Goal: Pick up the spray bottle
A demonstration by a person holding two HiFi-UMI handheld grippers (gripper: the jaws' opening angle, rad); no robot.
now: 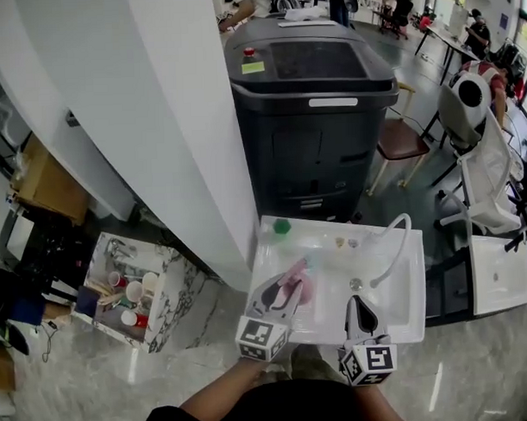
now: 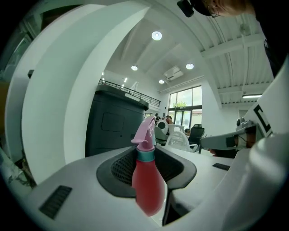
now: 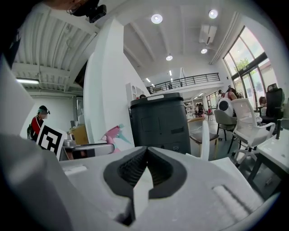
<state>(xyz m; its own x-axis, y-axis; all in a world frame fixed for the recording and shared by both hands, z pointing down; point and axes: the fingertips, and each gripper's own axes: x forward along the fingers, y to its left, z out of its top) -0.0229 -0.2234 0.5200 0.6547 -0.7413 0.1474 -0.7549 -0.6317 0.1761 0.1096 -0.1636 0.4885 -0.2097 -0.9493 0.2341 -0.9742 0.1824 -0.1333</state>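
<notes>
The spray bottle has a red body, a teal collar and a pink trigger head. My left gripper is shut on its body, with the bottle standing upright between the dark pads and lifted off the sink. In the head view the spray bottle sits in the left gripper over the left part of the white sink. To its right hangs my right gripper, shut with nothing in it. In the right gripper view the right gripper has its jaws together, and the pink bottle head shows at the left.
A curved white faucet rises over the sink, and a small green thing lies at its back left corner. A large black machine stands behind the sink, a white column to its left. White chairs stand at the right, a cluttered tray at the left.
</notes>
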